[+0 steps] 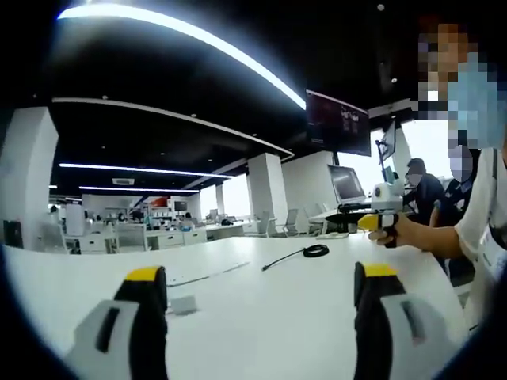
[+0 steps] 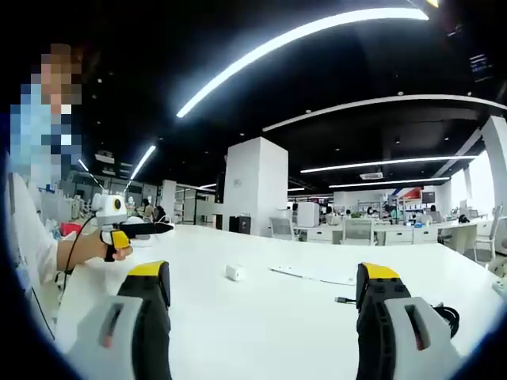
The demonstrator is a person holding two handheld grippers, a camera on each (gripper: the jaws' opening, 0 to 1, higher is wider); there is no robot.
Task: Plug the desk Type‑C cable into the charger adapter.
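A black Type-C cable [image 1: 315, 250] lies coiled on the white desk [image 1: 277, 317], its tail running toward me. In the right gripper view the cable's plug end [image 2: 344, 300] lies loose on the desk and the coil [image 2: 447, 317] sits behind my right jaw. The small white charger adapter [image 2: 234, 272] stands alone on the desk; in the left gripper view the adapter [image 1: 184, 304] is just right of my left jaw. My left gripper [image 1: 262, 272] and my right gripper [image 2: 264, 271] are both open and hold nothing, hovering above the desk short of both objects.
A flat white strip [image 2: 313, 275] lies between adapter and cable. A hand holds the other gripper [image 1: 379, 220] at the right edge of the left gripper view, and likewise the other gripper [image 2: 117, 226] at the left of the right gripper view. Office desks and pillars stand behind.
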